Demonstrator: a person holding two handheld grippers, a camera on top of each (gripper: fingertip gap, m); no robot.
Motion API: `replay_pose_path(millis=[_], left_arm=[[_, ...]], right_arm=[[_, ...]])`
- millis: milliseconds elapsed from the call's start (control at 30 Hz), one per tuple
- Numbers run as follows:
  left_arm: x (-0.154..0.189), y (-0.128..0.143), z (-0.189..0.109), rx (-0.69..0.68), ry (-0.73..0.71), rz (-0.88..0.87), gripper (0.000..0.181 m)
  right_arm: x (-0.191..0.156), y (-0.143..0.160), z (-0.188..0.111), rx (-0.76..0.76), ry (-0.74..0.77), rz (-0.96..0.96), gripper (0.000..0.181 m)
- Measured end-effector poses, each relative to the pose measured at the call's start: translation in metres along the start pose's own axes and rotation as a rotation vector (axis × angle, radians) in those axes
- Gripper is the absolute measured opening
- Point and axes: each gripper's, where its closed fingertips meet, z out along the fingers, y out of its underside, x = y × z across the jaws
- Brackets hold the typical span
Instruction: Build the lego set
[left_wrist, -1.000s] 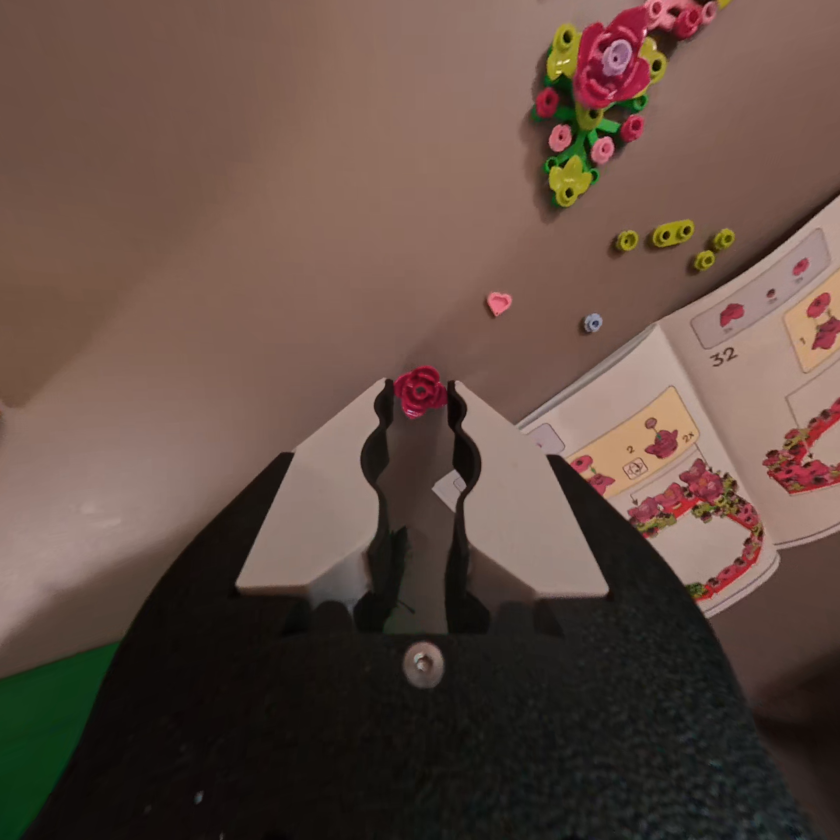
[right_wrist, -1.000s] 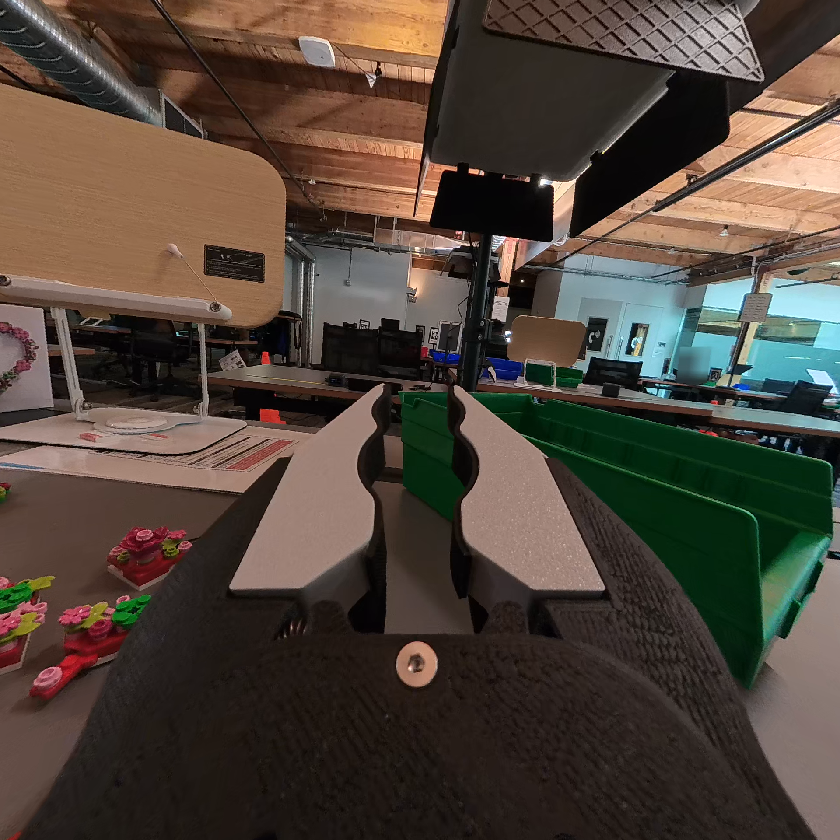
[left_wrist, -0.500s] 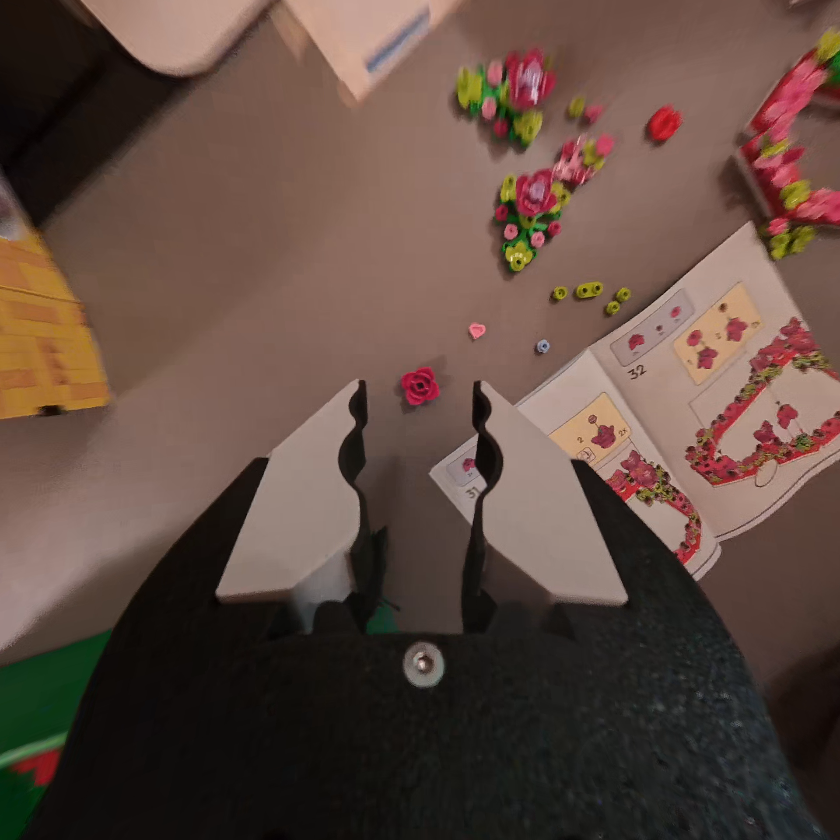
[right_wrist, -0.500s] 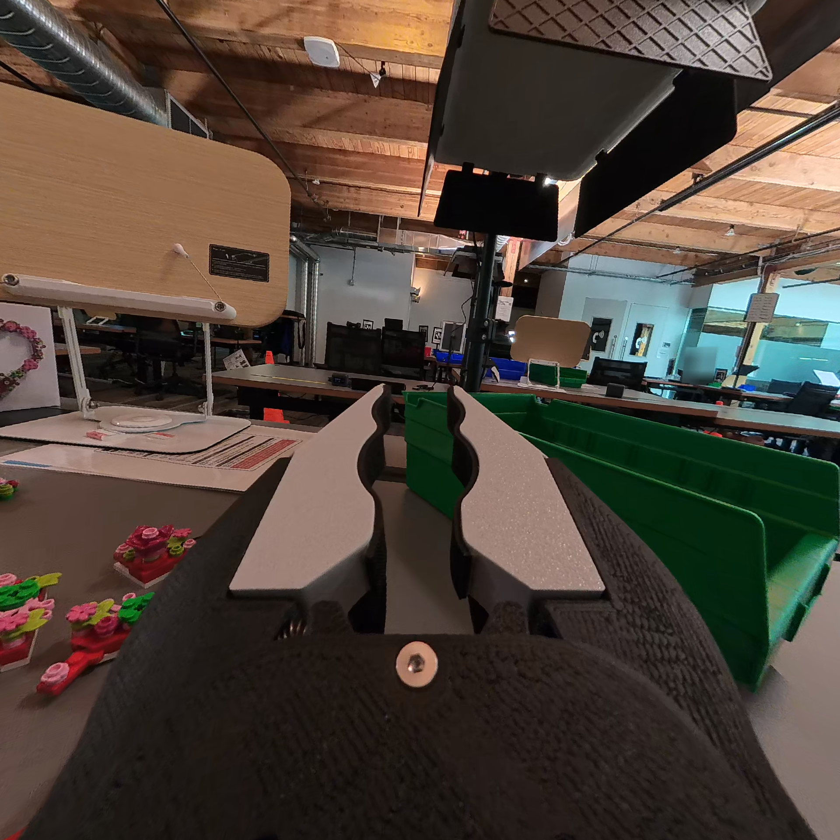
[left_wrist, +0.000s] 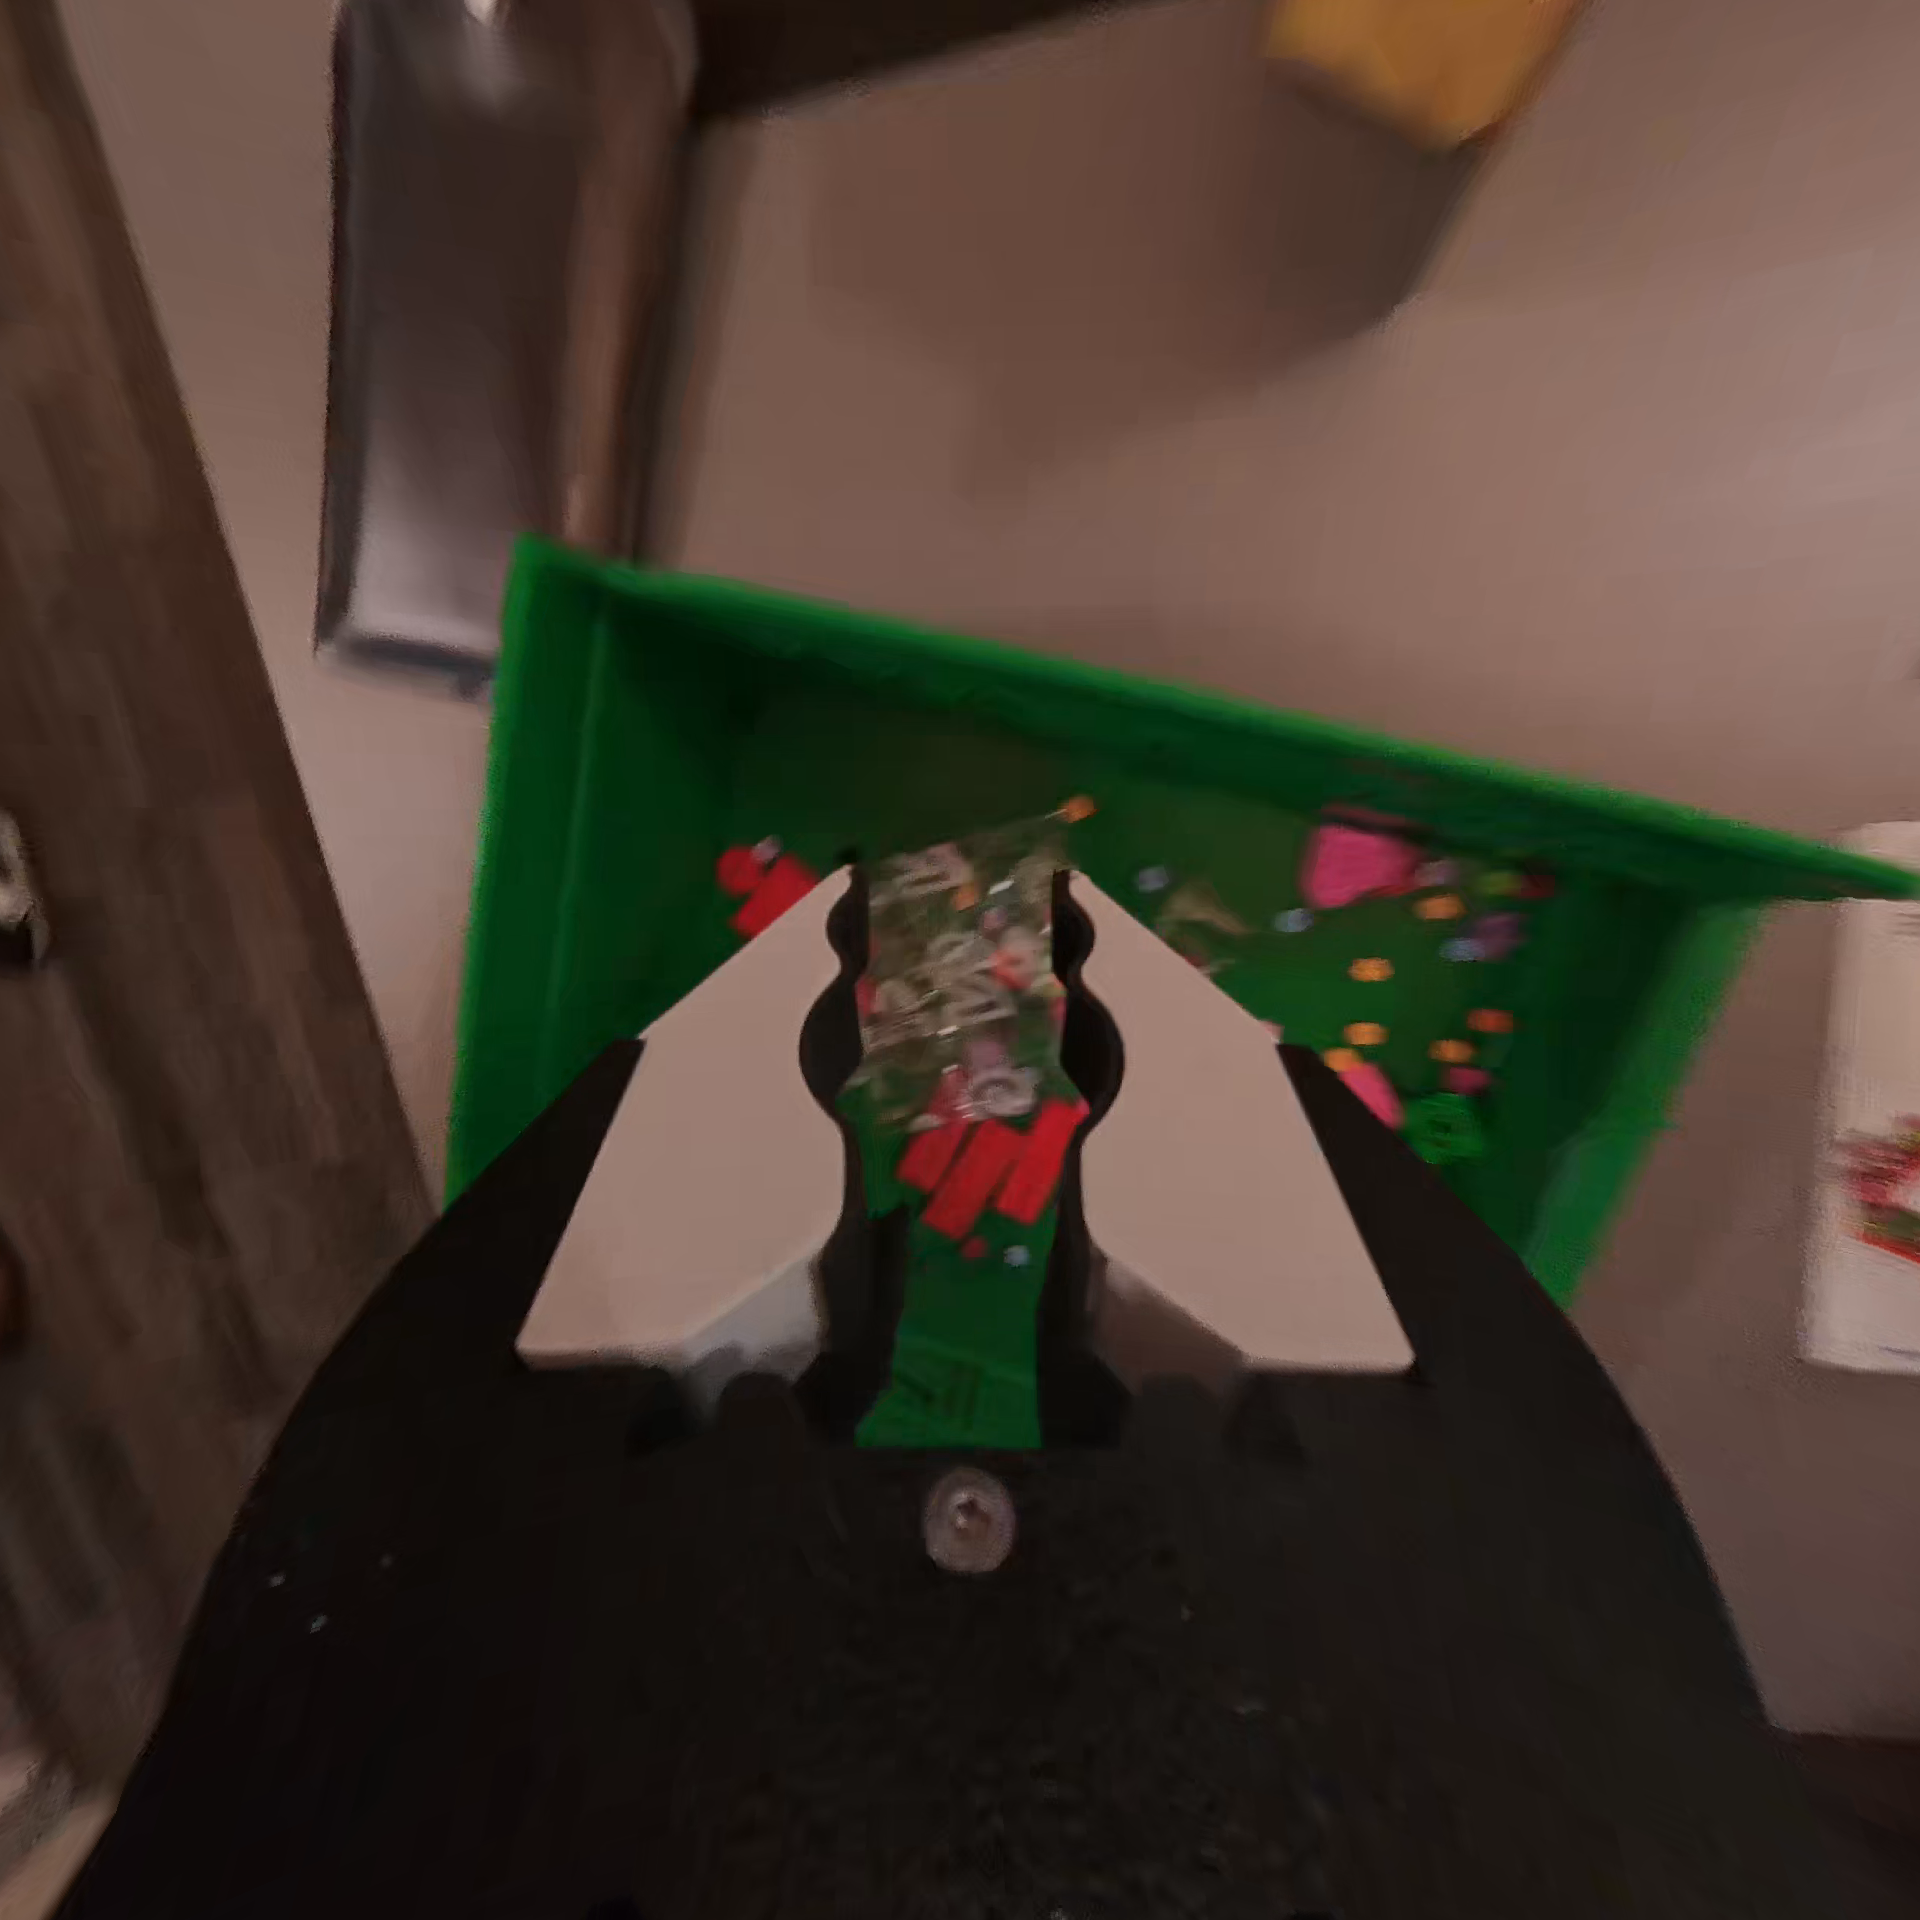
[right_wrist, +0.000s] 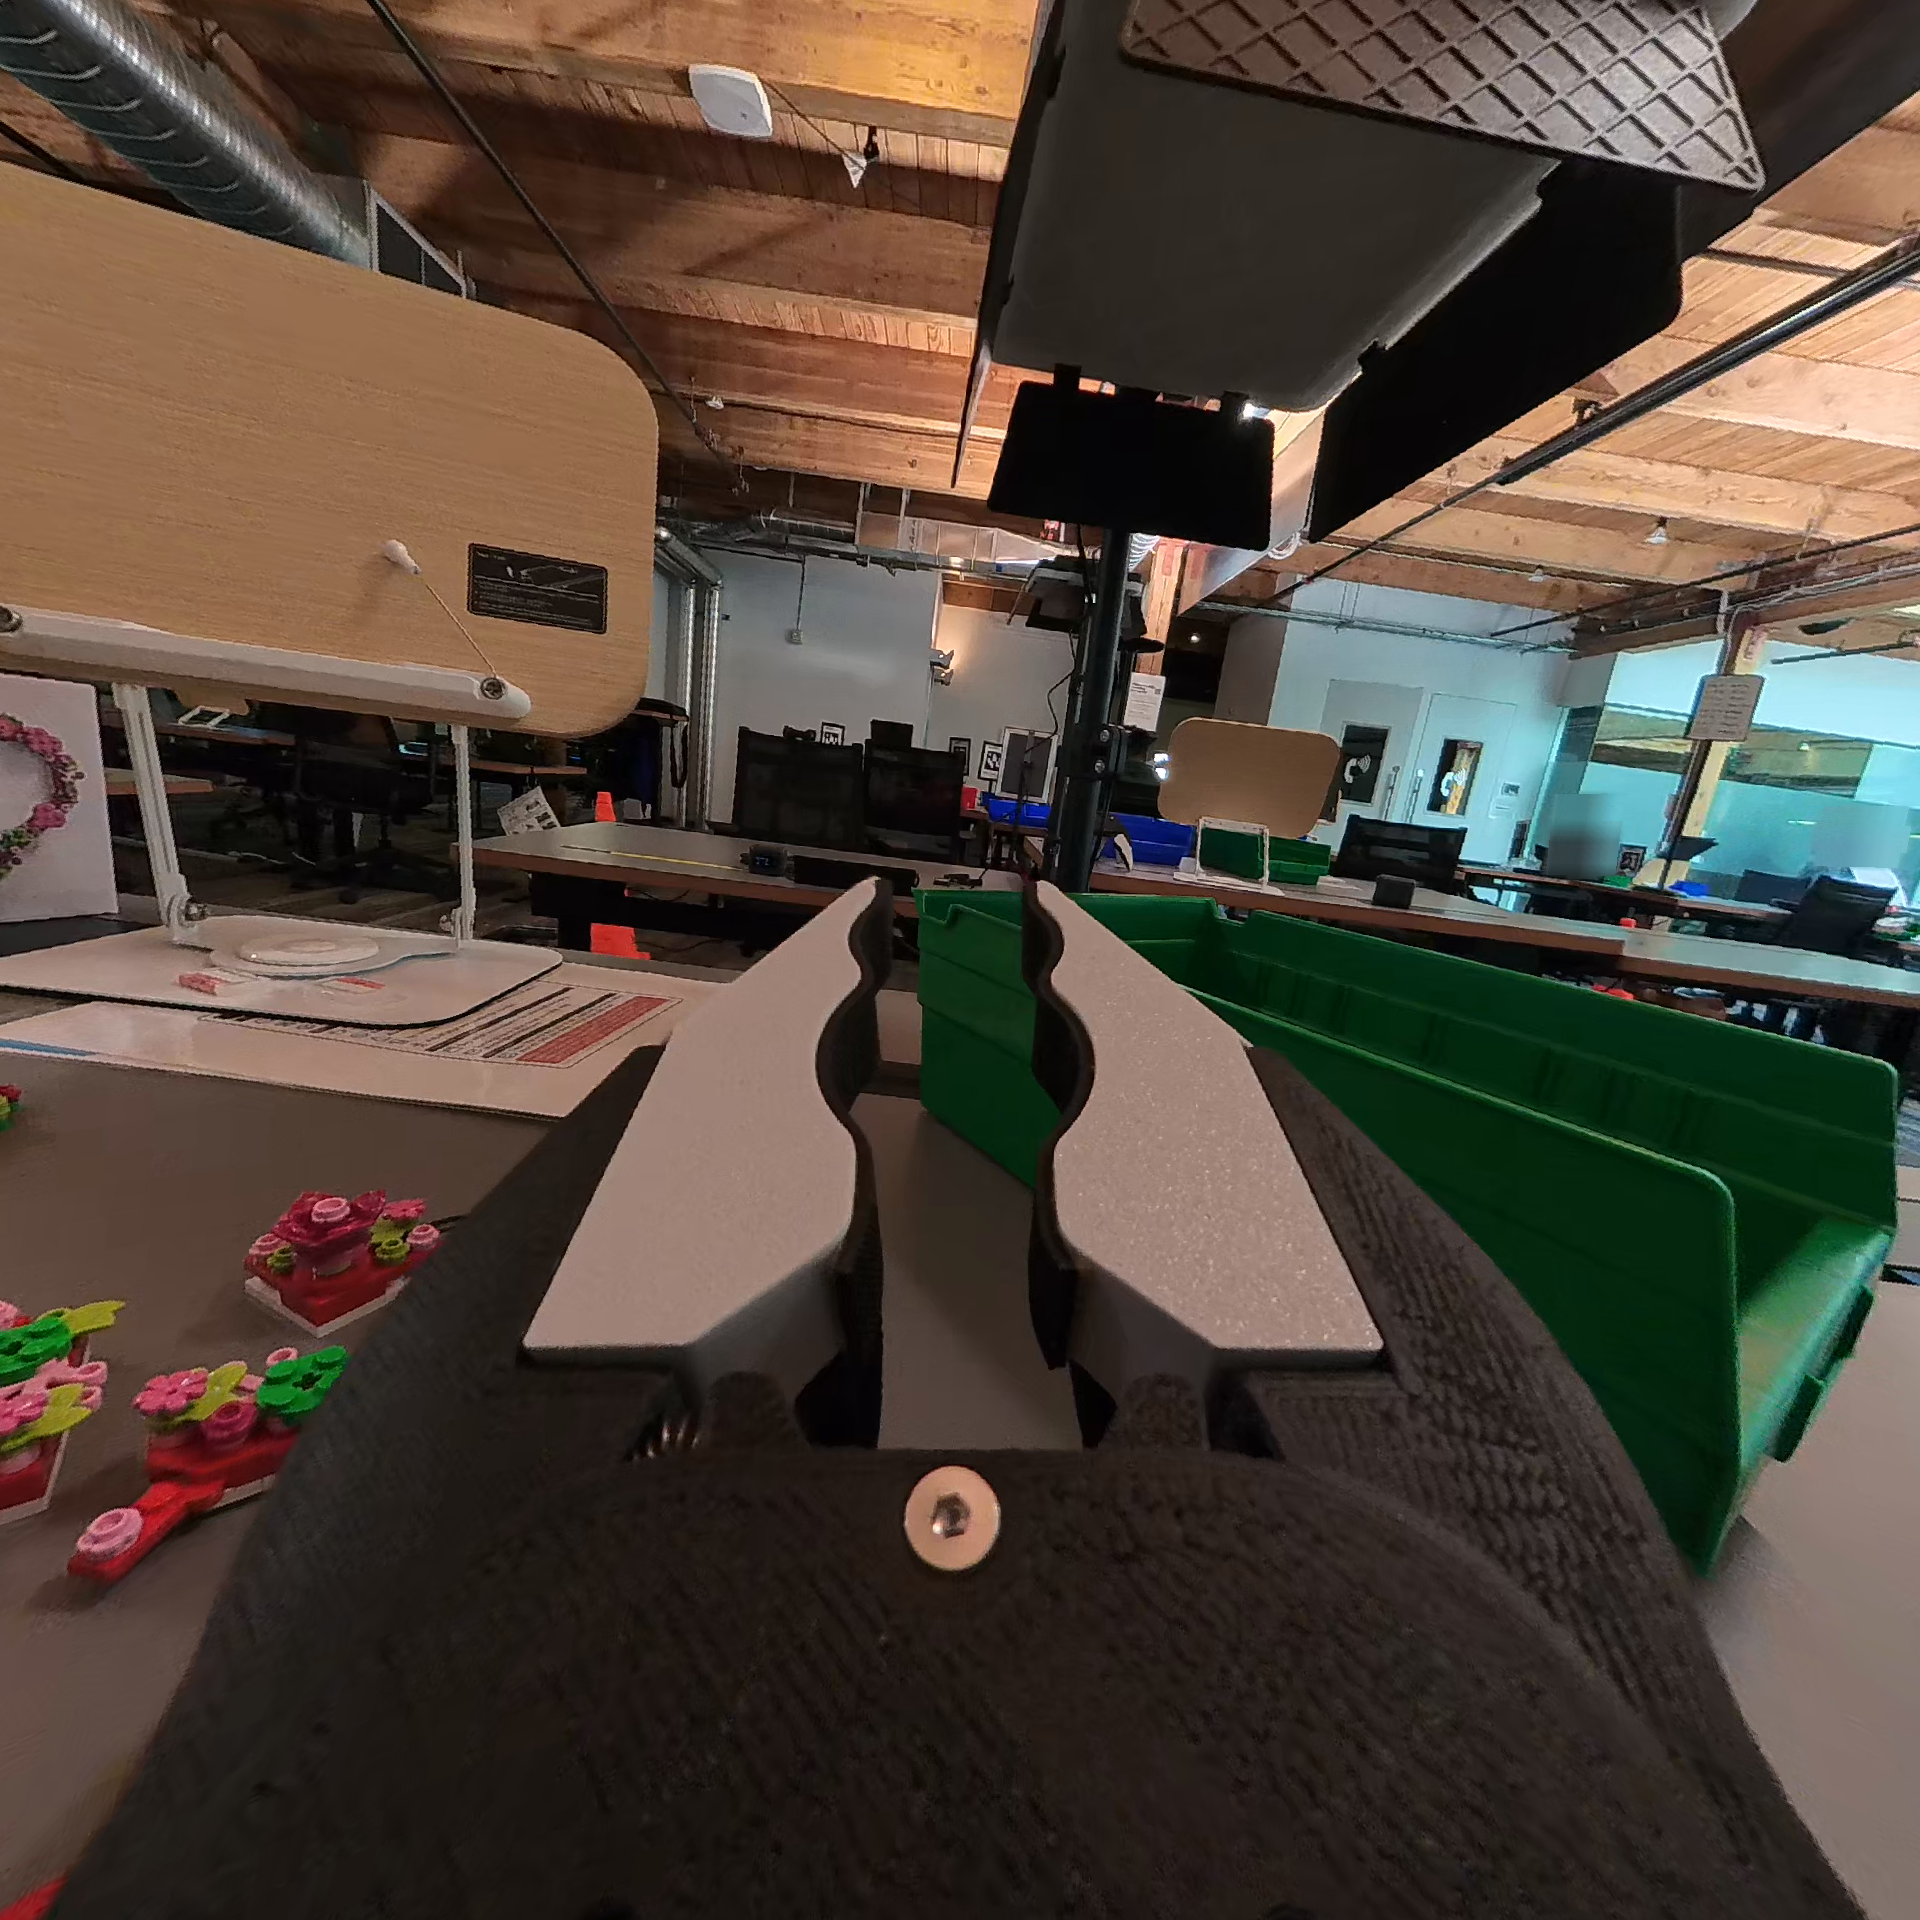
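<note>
The left wrist view is motion-blurred. My left gripper (left_wrist: 956, 873) is open and empty, above the green bin (left_wrist: 1143, 717). The bin holds several loose lego pieces: red ones (left_wrist: 769, 894), pink ones (left_wrist: 1351, 862) and a clear bag of pieces (left_wrist: 956, 987) seen between my fingers. My right gripper (right_wrist: 951, 888) is open and empty, low over the grey table, pointing past the end of the green bin (right_wrist: 1455, 1101). Built flower pieces on red bases (right_wrist: 332, 1257) (right_wrist: 229, 1423) stand on the table to its left.
The instruction booklet (left_wrist: 1881, 1101) lies right of the bin, blurred. A tilted wooden board on a white stand (right_wrist: 312, 468) is at the back left. A grey and black box on a pole (right_wrist: 1299, 187) hangs over the bin.
My left gripper let go of the dark pink rose on the table, lifted off, then swung away to above the green bin. My right gripper has barely moved.
</note>
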Motion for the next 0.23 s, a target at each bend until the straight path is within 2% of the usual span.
replay_pose_path(millis=[33, 233], left_arm=[[-0.015, 0.010, 0.012, -0.038, -0.040, -0.022, 0.033], [-0.040, 0.038, 0.061, -0.102, 0.004, -0.227, 0.034]], right_arm=[[0.000, 0.000, 0.000, -0.001, -0.001, -0.003, 0.023], [-0.001, 0.001, 0.000, -0.006, 0.002, -0.016, 0.023]])
